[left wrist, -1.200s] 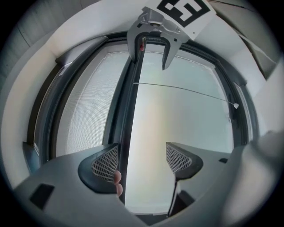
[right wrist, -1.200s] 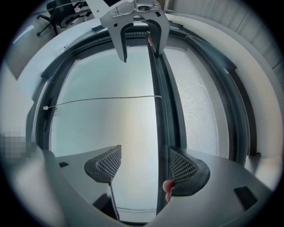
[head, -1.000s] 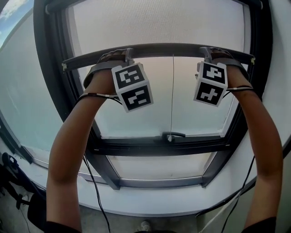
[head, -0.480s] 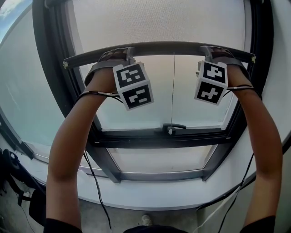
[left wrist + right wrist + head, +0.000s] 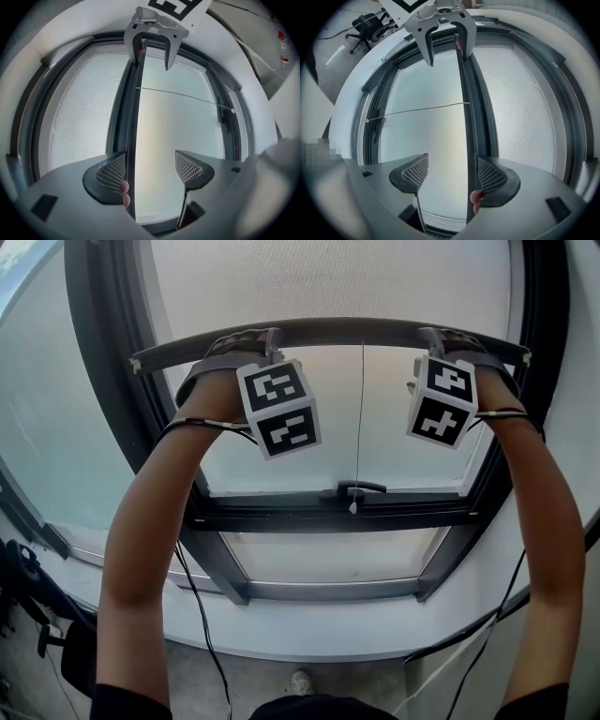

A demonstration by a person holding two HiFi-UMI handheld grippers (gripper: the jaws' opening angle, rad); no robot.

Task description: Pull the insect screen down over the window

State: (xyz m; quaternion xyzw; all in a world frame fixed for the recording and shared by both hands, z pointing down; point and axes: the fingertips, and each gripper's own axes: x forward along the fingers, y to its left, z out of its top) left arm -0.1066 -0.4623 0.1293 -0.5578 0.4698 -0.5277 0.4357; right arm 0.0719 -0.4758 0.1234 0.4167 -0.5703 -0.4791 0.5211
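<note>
The dark grey metal bottom bar [image 5: 328,332] of the white mesh insect screen [image 5: 328,277] is straddled by the left hand-held gripper [image 5: 150,164] and the right hand-held gripper [image 5: 453,166], both released, with jaws spread apart.

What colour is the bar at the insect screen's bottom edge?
Dark grey; the bar shows best in the head view.

On my feed the left gripper [image 5: 150,172] and right gripper [image 5: 452,176] are matte grey shells. Each ends in two dark, wedge-shaped pads [image 5: 110,171] with a fine grid texture. The left one carries a white cube [image 5: 278,409] printed with black square markers (the right cube [image 5: 442,399] looks much the same). Grey straps [image 5: 214,371] wrap over the hands. Thin black cables [image 5: 187,592] trail from both wrists. The arms are bare down to dark short sleeves [image 5: 127,701].
</note>
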